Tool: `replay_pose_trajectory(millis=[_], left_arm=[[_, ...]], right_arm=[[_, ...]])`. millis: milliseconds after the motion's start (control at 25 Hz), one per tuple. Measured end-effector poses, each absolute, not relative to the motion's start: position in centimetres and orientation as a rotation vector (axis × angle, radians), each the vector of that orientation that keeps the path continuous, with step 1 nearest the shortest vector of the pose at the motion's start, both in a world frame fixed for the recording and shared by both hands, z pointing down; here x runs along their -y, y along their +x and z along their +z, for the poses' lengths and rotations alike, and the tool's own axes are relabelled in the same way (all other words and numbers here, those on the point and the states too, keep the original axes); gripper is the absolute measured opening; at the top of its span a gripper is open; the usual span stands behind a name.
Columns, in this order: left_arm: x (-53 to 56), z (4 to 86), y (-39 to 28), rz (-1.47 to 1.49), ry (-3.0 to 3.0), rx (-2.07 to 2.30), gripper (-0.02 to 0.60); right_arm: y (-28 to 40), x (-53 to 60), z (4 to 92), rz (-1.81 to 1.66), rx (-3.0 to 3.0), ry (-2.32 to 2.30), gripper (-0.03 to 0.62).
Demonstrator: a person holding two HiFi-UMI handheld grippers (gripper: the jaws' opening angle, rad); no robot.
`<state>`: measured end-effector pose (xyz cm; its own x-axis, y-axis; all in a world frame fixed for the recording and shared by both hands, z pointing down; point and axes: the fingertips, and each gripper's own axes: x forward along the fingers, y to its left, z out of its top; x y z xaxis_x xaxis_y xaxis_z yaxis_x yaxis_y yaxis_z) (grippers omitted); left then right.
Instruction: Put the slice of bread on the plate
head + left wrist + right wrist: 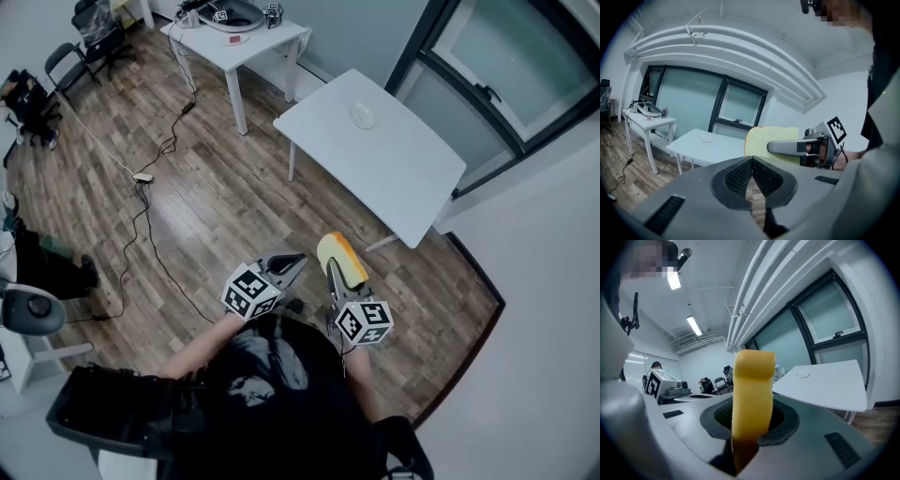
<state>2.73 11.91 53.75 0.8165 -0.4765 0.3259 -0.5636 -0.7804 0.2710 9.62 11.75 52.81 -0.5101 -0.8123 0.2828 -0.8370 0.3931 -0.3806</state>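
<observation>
— Where's my bread (342, 261)?
— Standing on edge in your right claw (750, 420), pinched low. Your left claw (752, 171) is closed and empty.
— Squeeze harder?
— No, it's probably soft and light. The plate (362, 115) is on the far table (412, 183).

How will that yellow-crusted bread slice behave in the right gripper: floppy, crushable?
The yellow-crusted bread slice stands upright unsupported above the right gripper, so probably fairly stiff and light. Pinched at its lower edge, it likely dents easily.

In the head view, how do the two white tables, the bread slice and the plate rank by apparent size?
1. Nearer white table
2. Farther white table
3. Slice of bread
4. Plate
The bread outsizes the plate only by being nearer the camera.
</observation>
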Motion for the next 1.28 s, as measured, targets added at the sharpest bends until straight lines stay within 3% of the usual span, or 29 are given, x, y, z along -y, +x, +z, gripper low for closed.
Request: replay_pose_trajectory(millis=[400,1040,1280], left_arm=[[-3.7,54.6,5.4,0.385,2.626,0.714,0.003],[11.6,56.9,3.0,0.433,2.594,0.615,0.003],[17.5,58.0,5.8,0.405,2.567,0.659,0.003]], right_arm=[[11.5,-4.8,54.2,0.85,2.516,1.569,0.095],[11.6,10.9,54.1,0.819,2.405,1.694,0.095],[13.2,15.5,56.9,0.898,2.398,1.624,0.095]])
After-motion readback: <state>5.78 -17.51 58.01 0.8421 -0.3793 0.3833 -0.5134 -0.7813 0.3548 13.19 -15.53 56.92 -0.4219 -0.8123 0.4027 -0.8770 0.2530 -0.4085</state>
